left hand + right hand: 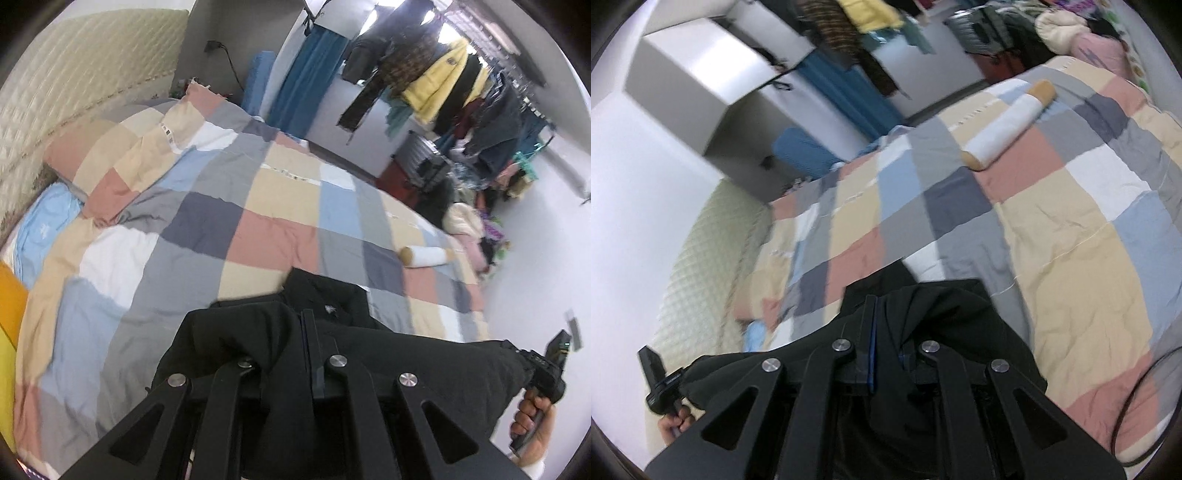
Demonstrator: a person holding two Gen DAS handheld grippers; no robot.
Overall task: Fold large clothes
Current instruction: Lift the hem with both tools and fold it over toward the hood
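Note:
A black garment (406,362) hangs stretched between my two grippers above the checked quilt (221,206) of the bed. My left gripper (295,332) is shut on one corner of it; the cloth drapes over the fingers and hides the left one. My right gripper (886,317) is shut on the other corner of the black garment (945,314), which bunches over its fingers. The right gripper also shows at the right edge of the left wrist view (543,369), held in a hand. The left gripper shows at the lower left of the right wrist view (661,384).
A white and tan bolster (424,255) lies on the quilt near the bed's far edge, also in the right wrist view (1008,125). Pillows (110,147) and a light blue garment (44,229) lie by the padded headboard (74,74). A crowded clothes rack (450,81) stands beyond the bed.

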